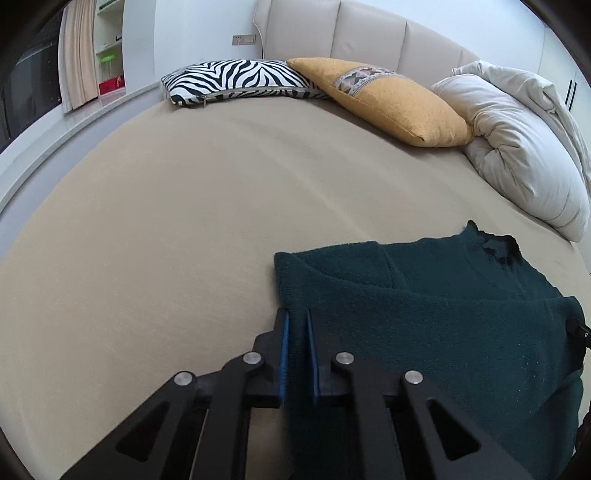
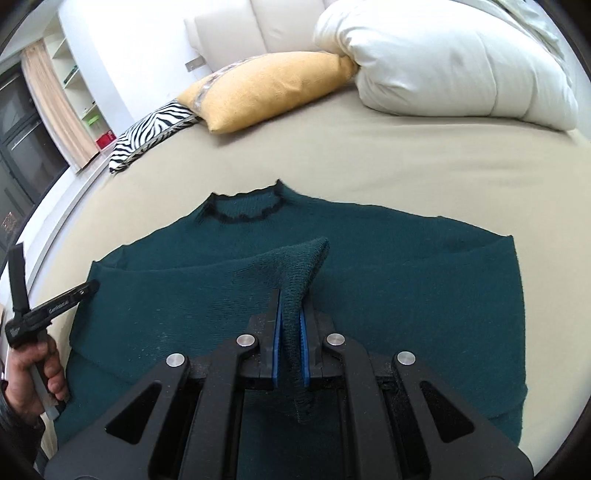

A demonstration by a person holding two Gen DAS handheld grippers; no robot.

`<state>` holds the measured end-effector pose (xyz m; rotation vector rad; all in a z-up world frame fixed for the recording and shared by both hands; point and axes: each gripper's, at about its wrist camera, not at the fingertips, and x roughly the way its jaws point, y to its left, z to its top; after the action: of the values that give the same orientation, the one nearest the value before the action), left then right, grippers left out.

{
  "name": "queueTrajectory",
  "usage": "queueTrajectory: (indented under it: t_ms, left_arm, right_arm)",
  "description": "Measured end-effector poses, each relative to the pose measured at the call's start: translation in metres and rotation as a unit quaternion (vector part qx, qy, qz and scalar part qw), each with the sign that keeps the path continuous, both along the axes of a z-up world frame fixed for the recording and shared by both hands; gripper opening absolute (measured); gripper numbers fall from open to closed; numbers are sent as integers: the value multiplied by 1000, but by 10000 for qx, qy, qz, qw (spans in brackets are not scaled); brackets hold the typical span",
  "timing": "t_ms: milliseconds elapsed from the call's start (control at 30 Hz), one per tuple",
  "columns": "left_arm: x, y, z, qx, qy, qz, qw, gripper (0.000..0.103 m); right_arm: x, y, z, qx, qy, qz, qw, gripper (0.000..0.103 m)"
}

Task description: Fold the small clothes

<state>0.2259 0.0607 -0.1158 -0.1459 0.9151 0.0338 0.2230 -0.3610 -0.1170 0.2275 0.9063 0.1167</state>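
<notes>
A dark green knitted sweater lies flat on the beige bed sheet, its neck with black trim pointing to the pillows. My right gripper is shut on the cuff of a sleeve folded over the sweater's middle, held slightly raised. My left gripper is shut on the sweater's left edge near the shoulder; the sweater fills the lower right of the left wrist view. The left gripper also shows at the left edge of the right wrist view, held by a hand.
A zebra pillow, a yellow pillow and a bunched white duvet lie along the padded headboard. Bare sheet stretches to the left of the sweater. A shelf and curtain stand beyond the bed's left edge.
</notes>
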Motion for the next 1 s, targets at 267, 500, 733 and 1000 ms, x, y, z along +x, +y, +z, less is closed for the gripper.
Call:
queueTrajectory:
  t_ms: [267, 500, 733, 1000]
  left_arm:
    - [3, 2, -10, 40, -80, -61, 9999, 12]
    - [2, 6, -14, -46, -134, -101, 9998, 16]
    - [-24, 14, 25, -209, -407, 97, 9989, 21]
    - [-42, -29, -2, 184, 111, -534, 9983, 30]
  right_arm:
    - [4, -42, -56, 1032, 373, -463, 9929, 4]
    - [-3, -31, -43, 594, 433, -439, 9963, 8]
    - [-17, -40, -32, 573, 307, -744, 9951, 18]
    - [-33, -7, -19, 671, 62, -294, 9973, 18]
